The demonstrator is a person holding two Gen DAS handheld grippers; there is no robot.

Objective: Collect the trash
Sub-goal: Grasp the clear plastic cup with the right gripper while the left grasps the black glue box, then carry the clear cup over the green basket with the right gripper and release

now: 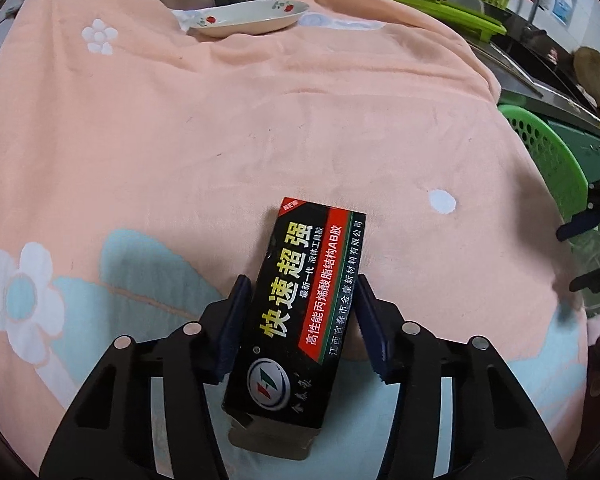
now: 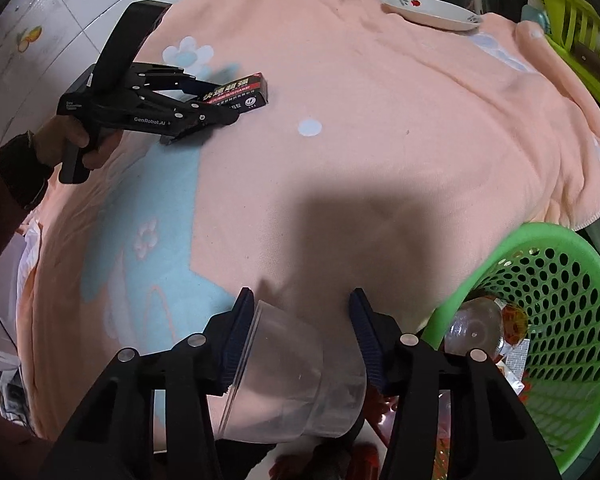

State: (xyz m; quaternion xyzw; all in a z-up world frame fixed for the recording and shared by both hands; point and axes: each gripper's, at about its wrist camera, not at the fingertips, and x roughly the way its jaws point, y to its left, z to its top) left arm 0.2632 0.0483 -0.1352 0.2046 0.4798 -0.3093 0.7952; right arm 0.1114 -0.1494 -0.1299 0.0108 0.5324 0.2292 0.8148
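Both wrist views look steeply down, close, sharing the towel (image 1: 260, 120).

The bench (image 1: 260, 128) is draped all over with a peach towel (image 2: 380, 120), patterned with white flowers, white dots and pale blue patches, and hanging in folds over the edge on the basket's side. A black glue box (image 1: 300, 300) printed with yellow and white lettering lies flat on the towel over the blue patch. Well apart from it, near the far edge, a shallow white dish (image 1: 248, 18) with small red flowers rests on the cloth.
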